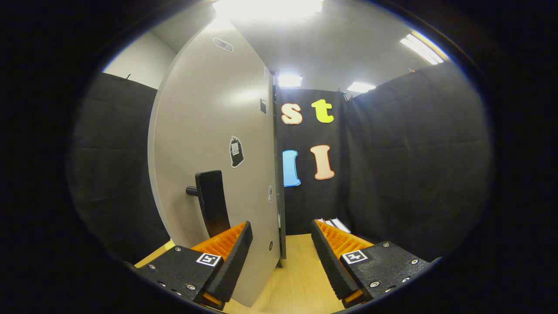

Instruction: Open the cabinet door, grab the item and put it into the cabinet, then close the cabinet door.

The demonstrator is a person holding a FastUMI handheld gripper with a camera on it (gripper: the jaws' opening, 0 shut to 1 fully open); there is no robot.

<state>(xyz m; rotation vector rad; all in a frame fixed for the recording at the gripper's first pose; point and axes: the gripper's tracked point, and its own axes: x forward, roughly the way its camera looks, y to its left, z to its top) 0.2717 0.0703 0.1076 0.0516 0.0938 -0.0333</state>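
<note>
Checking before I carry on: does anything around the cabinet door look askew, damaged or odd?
Nothing stands out. The cabinet door stands upright and intact, its black handle straight. The gripper is open with empty fingers, the door's edge between them.

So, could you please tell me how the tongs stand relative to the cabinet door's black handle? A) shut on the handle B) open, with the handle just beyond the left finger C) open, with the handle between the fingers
B: the tongs are spread open on nothing, and the black handle on the cabinet door rises just beyond the left finger.
</note>
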